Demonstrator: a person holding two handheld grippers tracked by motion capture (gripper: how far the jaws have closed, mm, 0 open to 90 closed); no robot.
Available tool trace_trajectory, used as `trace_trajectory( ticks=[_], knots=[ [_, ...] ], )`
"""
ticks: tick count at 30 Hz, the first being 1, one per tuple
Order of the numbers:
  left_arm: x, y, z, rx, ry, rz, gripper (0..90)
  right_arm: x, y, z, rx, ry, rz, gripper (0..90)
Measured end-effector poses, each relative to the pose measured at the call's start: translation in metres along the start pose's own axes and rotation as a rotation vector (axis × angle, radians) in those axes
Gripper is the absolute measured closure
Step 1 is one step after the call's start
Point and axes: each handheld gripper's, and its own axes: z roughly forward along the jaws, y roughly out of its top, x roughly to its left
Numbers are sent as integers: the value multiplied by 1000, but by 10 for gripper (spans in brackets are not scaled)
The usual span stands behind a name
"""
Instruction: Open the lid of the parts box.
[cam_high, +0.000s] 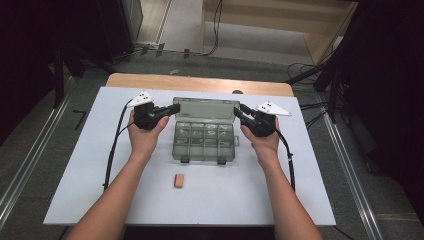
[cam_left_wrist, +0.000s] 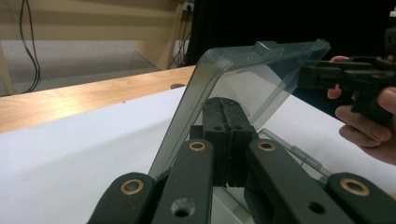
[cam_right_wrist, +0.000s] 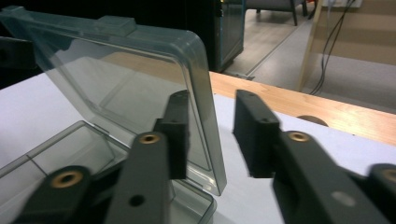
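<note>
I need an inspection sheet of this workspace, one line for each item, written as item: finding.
Surface: white sheet on a wooden table.
Job's things: clear compartment box, its lid raised about upright.
Clutter: small orange block in front of the box.
Grippers: left tongs shut, at the lid's left edge; whether they pinch it I cannot tell. Right tongs open, the lid's right edge between the jaws, pads not pressing.
Cables: black cable from the left tongs, another black cable from the right; more lie on the floor behind.
Surroundings: dark stands, floor rails, a wooden panel.
</note>
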Motion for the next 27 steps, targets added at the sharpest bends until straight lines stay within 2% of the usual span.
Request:
trace_trajectory(
  ticks=[2, 3, 4, 6, 8, 9, 12, 16, 18, 20, 21, 22, 24, 25, 27],
  knots=[
    [-2, -2, -3, -10, -4, 10, 835, -1, 0, 0, -4, -7, 11, 752],
    [-3, -4, -6, -10, -4, 22, 794, -2, 1, -1, 0, 5, 17, 788],
    [-5, -5, -9, -14, 6, 44, 753, -1, 1, 0, 1, 10, 16, 801],
    [-7, -8, -15, -17, 0, 88, 661, 2, 2, 0, 6, -12, -8, 813],
    [-7, -9, -18, -3, -4, 105, 564, 3, 3, 1, 9, -22, -10, 816],
    [-5, -10, -18, 4, -9, 92, 522, 3, 3, 1, 11, -22, 2, 816],
    [0, -10, -14, 33, 28, 65, 377, 3, 4, 4, 6, -34, 12, 819],
    [9, -10, -3, 73, 79, 10, 68, 3, 5, 6, 7, -44, 37, 820],
    [14, -9, 1, 80, 62, -10, 0, 2, 5, 7, 9, -48, 43, 820],
    [17, -10, 6, 93, 57, -23, 8, 1, 6, 8, 8, -46, 44, 821],
    [18, -10, 8, 94, 74, -25, 62, 0, 6, 9, 7, -44, 51, 821],
    [19, -11, 10, 97, 98, -25, 159, -1, 5, 10, 4, -41, 52, 822],
    [22, -13, 13, 102, 98, -35, 328, -1, 5, 10, 5, -40, 56, 823],
    [23, -14, 15, 107, 112, -24, 416, -1, 6, 11, 5, -41, 58, 824],
    [24, -16, 18, 117, 134, -19, 511, -2, 6, 12, 5, -46, 52, 825]
  ],
)
